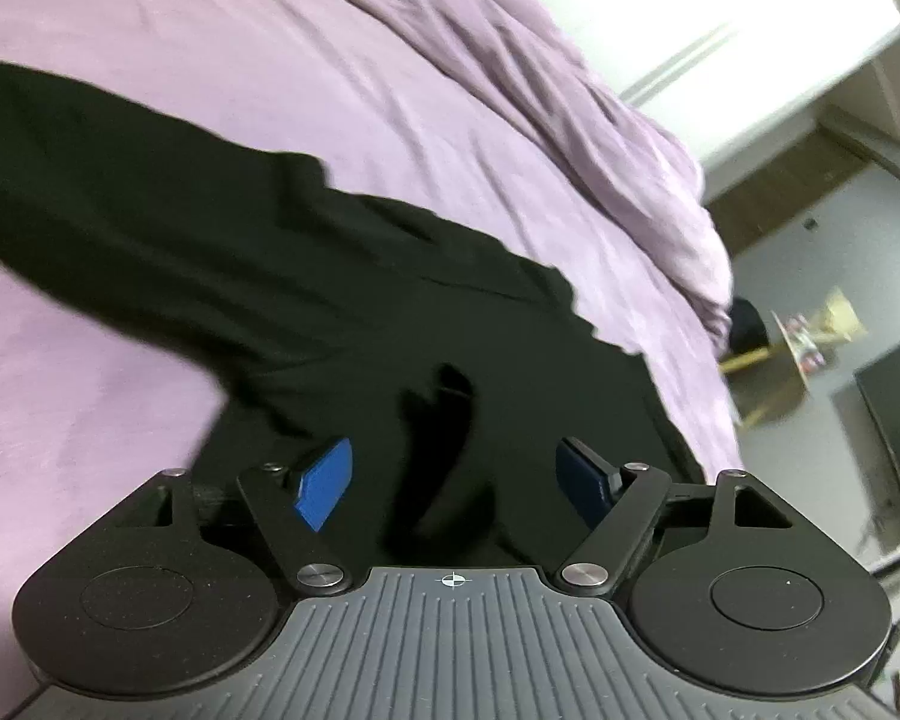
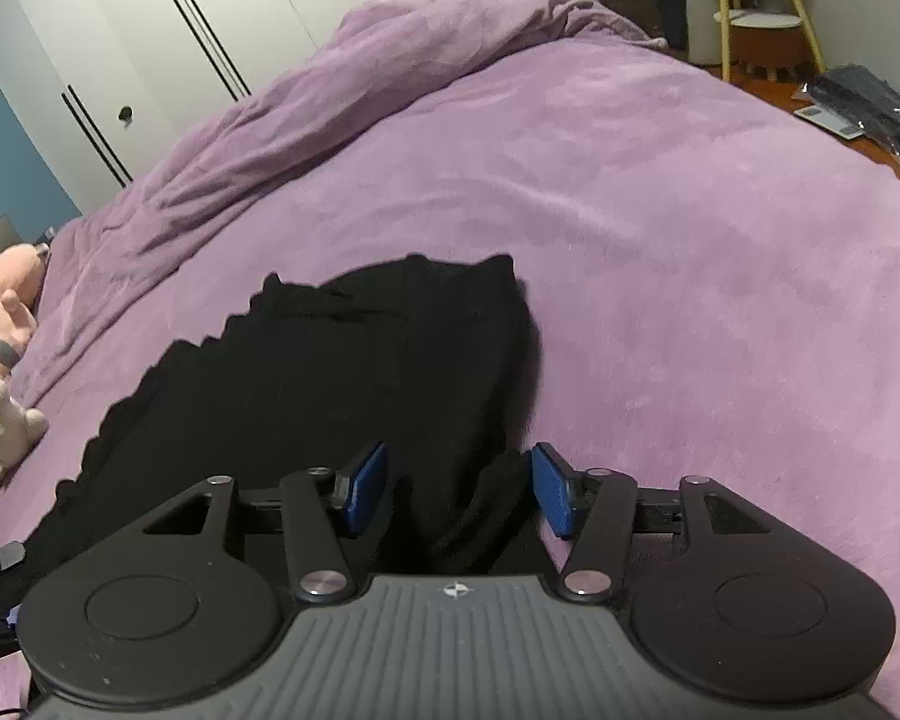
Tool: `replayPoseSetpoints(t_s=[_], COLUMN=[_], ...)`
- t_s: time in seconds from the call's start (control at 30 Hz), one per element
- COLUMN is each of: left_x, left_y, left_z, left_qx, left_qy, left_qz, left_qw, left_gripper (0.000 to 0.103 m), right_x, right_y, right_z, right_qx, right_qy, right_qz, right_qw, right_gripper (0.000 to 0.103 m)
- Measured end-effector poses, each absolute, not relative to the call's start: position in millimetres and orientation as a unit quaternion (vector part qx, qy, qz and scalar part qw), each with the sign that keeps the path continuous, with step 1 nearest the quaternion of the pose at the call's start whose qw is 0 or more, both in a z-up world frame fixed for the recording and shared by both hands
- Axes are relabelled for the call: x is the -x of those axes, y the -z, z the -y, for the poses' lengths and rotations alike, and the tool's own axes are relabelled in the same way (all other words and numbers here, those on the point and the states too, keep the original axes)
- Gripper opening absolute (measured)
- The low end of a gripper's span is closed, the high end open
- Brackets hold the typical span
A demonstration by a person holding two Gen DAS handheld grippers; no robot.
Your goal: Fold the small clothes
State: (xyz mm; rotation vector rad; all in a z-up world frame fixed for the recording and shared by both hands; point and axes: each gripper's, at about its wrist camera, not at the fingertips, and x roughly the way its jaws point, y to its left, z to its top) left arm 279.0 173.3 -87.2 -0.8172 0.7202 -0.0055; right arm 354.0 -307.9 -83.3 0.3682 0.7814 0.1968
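A black garment (image 1: 222,252) lies spread on the purple bed cover (image 1: 222,42), with a scalloped hem along its far edge. My left gripper (image 1: 456,480) hovers low over it and is open. Its blue pads (image 1: 324,483) stand wide apart, and a raised fold of the cloth (image 1: 444,420) sits just ahead between them, untouched. In the right wrist view the same black garment (image 2: 342,372) reaches toward the bed's middle. My right gripper (image 2: 459,495) is open at the garment's near right edge. A bunched ridge of cloth (image 2: 486,504) stands between its pads, close to the right one.
The duvet (image 2: 360,96) is heaped along the far side of the bed. A pink plush toy (image 2: 6,306) and a pale one (image 2: 0,426) lie at the left edge. Beyond are white wardrobes (image 2: 210,30), a yellow-legged stand (image 2: 756,24) and bags (image 2: 870,108) on the floor.
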Motion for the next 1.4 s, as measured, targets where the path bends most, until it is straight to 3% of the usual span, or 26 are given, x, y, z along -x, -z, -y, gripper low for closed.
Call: replayPoseSetpoints(t_s=[0.1,0.17,0.27,0.3,0.33,0.37,0.43,0.47,0.7,0.77,0.8,0.87,0.93,0.97,1.03,1.17,1.27,1.33,1.4], left_x=[-293.9,-304.2,-315.9,-319.8,-320.6,-323.6,-323.8,-323.5,-331.6,-340.2,-345.5,-353.8,-352.2,-347.7,-337.3,-335.0,-340.9,-341.5,-340.3], left_y=[86.4,89.1,87.3,85.6,84.7,81.8,72.8,64.9,32.2,40.3,47.8,65.6,80.1,84.2,86.0,88.5,89.1,88.3,89.1], left_z=[-159.2,-147.7,-132.3,-128.5,-127.7,-126.6,-125.4,-124.3,-120.8,-116.7,-115.5,-117.3,-125.4,-130.7,-140.2,-150.2,-147.7,-145.9,-144.6], left_qx=[0.347,0.313,0.261,0.246,0.24,0.236,0.224,0.211,0.151,0.115,0.1,0.091,0.121,0.143,0.182,0.24,0.239,0.236,0.232], left_qy=[0.011,0.016,0.017,0.016,0.016,0.017,0.016,0.016,0.017,-0.001,-0.014,-0.038,-0.033,-0.026,-0.011,0.005,-0.012,-0.013,-0.011], left_qz=[-0.359,-0.38,-0.401,-0.407,-0.411,-0.412,-0.389,-0.371,-0.27,-0.276,-0.294,-0.35,-0.388,-0.393,-0.379,-0.38,-0.392,-0.395,-0.4], left_qw=[0.867,0.87,0.878,0.879,0.88,0.88,0.893,0.904,0.951,0.954,0.95,0.932,0.913,0.908,0.907,0.893,0.888,0.888,0.887], left_gripper=[0.084,0.078,0.043,0.021,0.01,0.009,0.008,0.008,0.008,0.008,0.01,0.012,0.034,0.04,0.053,0.052,0.044,0.04,0.03], right_x=[-351.4,-357.4,-371.0,-375.3,-378.4,-382.0,-388.5,-390.5,-383.1,-387.4,-387.6,-379.7,-361.9,-352.3,-337.2,-318.0,-323.4,-327.9,-329.0], right_y=[78.3,79.4,83.6,84.7,85.4,86.0,87.3,87.2,85.2,92.8,94.5,89.7,83.2,80.4,81.0,93.9,102.7,103.6,100.8], right_z=[312.7,313.0,306.6,302.2,298.4,294.4,286.7,283.3,316.2,318.0,318.5,322.1,324.2,327.5,333.7,340.2,332.2,328.2,326.7], right_qx=[-0.18,-0.173,-0.156,-0.145,-0.139,-0.133,-0.118,-0.104,-0.193,-0.193,-0.19,-0.194,-0.191,-0.196,-0.222,-0.298,-0.302,-0.297,-0.288], right_qy=[-0.095,-0.084,-0.082,-0.077,-0.077,-0.083,-0.091,-0.088,-0.04,-0.039,-0.036,-0.038,-0.046,-0.05,-0.069,-0.101,-0.087,-0.083,-0.082], right_qz=[-0.362,-0.367,-0.374,-0.374,-0.373,-0.369,-0.369,-0.364,-0.285,-0.313,-0.326,-0.33,-0.33,-0.336,-0.348,-0.375,-0.379,-0.378,-0.373], right_qw=[0.91,0.91,0.911,0.913,0.914,0.916,0.917,0.921,0.938,0.929,0.925,0.923,0.923,0.92,0.908,0.872,0.87,0.873,0.878], right_gripper=[0.054,0.054,0.054,0.051,0.041,0.033,0.009,0.007,0.004,0.007,0.014,0.017,0.023,0.029,0.031,0.031,0.028,0.006,0.005])
